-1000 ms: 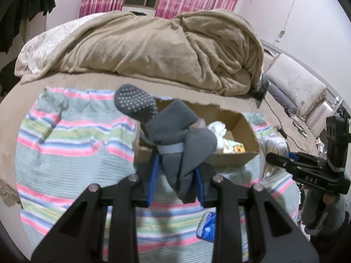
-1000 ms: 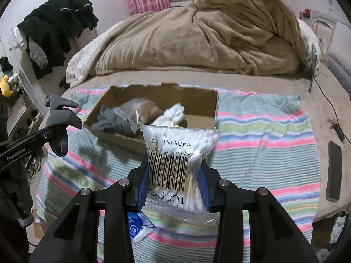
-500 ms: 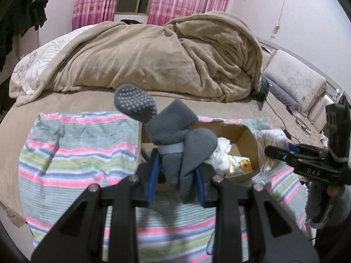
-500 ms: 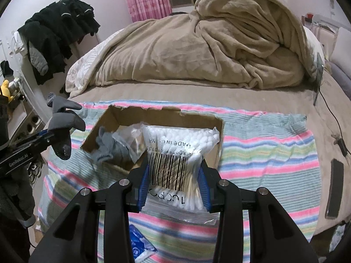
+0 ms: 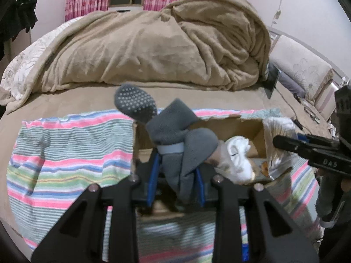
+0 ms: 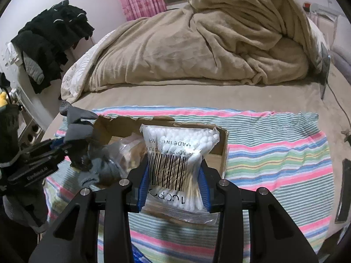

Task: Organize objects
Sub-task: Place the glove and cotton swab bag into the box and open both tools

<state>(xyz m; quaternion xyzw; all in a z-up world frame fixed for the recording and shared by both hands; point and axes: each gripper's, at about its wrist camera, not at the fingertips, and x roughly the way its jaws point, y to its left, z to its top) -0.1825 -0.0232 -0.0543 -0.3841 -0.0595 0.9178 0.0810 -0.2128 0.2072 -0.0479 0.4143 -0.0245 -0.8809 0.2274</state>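
Both grippers are over the cardboard box (image 6: 219, 149): left gripper (image 5: 177, 183) clamps the grey socks (image 5: 175, 131), right gripper (image 6: 174, 191) clamps the cotton swab bag (image 6: 175, 153).

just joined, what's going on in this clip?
A person is tidying loose items into a cardboard box on a striped blanket spread over the bed. The left gripper is shut on a grey sock bundle, held over the box's left end. The right gripper is shut on a bag of cotton swabs, held over its right side. Neither is released. The box already holds a white sock and other items.
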